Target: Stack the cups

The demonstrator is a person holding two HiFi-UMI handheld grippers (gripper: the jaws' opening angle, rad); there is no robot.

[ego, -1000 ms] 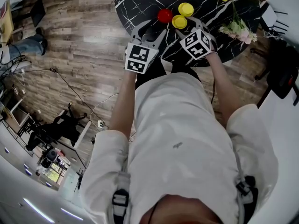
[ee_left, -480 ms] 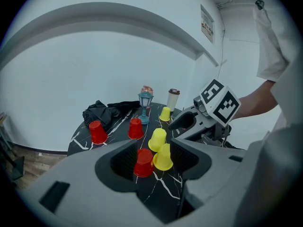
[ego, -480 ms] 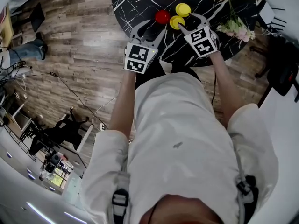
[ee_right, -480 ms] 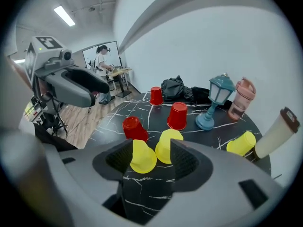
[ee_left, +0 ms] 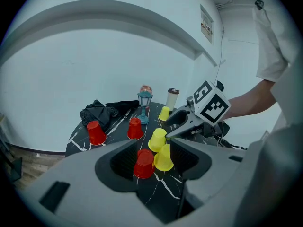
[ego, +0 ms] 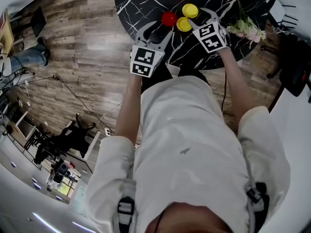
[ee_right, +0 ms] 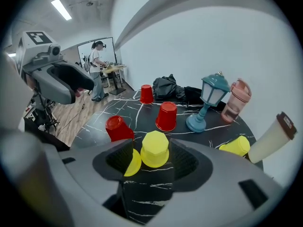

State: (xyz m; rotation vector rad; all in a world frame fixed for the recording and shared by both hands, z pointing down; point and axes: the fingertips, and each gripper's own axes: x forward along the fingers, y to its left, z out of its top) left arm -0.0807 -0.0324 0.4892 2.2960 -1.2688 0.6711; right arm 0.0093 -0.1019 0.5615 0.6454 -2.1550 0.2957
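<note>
Upside-down cups stand on a black marble table. Nearest me are a red cup and two yellow cups, one upright, one tipped. My right gripper is open over them, and its jaws have just closed slightly. In the right gripper view the upright yellow cup sits between the pads without touching, and the tipped yellow cup is half hidden by the left jaw. My left gripper hangs open and empty at the table's near edge, framing the red cup ahead.
Farther back stand two more red cups, a lying yellow cup, a blue lantern, a pink bottle, a paper coffee cup, black cloth and flowers. Wooden floor surrounds the table; a person stands far off.
My right gripper has moved farther over the table toward the yellow cups and rolled a little. The left gripper has stayed where it was.
</note>
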